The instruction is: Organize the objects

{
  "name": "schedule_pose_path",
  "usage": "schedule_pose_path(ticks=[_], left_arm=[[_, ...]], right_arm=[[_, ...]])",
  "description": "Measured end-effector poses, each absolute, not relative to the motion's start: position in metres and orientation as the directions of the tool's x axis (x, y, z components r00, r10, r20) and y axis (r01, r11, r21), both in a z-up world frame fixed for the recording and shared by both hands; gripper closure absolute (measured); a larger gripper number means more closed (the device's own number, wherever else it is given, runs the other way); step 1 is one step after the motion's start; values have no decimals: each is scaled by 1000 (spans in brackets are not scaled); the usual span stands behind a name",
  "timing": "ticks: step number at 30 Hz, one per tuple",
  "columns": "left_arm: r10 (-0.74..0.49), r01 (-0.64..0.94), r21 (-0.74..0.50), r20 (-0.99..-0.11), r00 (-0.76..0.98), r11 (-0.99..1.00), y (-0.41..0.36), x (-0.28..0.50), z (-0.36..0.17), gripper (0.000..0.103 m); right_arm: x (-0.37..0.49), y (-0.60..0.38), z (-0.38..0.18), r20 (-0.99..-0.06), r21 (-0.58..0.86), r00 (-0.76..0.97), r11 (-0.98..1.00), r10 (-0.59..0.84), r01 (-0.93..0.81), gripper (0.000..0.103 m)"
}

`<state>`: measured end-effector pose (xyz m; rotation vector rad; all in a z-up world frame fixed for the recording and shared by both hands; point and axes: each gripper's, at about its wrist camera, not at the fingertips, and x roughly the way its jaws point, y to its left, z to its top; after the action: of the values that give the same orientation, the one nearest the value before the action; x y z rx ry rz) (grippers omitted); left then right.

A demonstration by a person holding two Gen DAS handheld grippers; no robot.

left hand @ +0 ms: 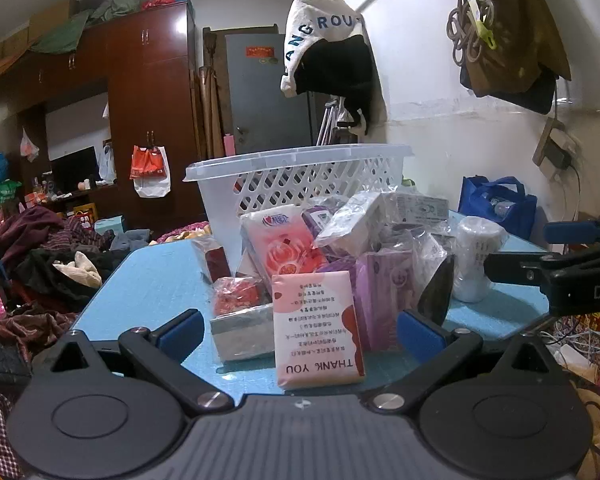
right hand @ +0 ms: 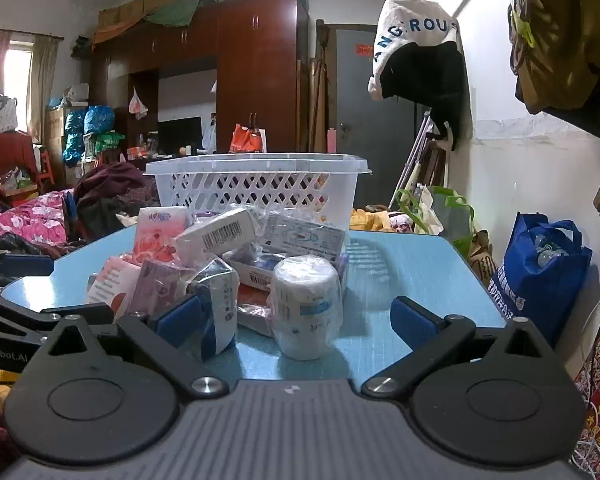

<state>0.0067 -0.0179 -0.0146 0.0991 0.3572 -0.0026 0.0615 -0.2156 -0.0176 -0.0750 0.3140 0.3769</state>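
A heap of wrapped packets lies on a blue table (left hand: 148, 280), in front of a white lattice basket (left hand: 300, 176). My left gripper (left hand: 300, 332) stands open at the near edge; a pink "THANK YOU" packet (left hand: 318, 328) stands between its fingers, untouched. Behind it are a red-and-white tissue pack (left hand: 284, 244) and purple packets (left hand: 384, 292). My right gripper (right hand: 296, 320) is open too, with a wrapped white roll (right hand: 304, 304) between its fingers, not pressed. The basket (right hand: 256, 184) stands at the table's far side. The right gripper's arm (left hand: 560, 276) shows at the left view's right edge.
Clothes (left hand: 52, 264) are heaped on a bed left of the table. A blue bag (right hand: 540, 272) and a green bag (right hand: 448, 212) stand against the white wall on the right. Bags and a cap hang above. A brown wardrobe (right hand: 256, 72) and a grey door fill the back.
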Motion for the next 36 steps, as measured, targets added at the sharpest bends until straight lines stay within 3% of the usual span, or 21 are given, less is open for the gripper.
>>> schedule_pose_path(ticks=[8,36], left_arm=[[29,-10,62,-313,949,998,-12,7,-12,0],[27,2,89,-325,945,996,-14,12,-19,0]], right_arm=[[64,-221,-19,-293,30,877,921,380,-389,0],[70,-221,-28,-333,54,845,903,419,-426,0]])
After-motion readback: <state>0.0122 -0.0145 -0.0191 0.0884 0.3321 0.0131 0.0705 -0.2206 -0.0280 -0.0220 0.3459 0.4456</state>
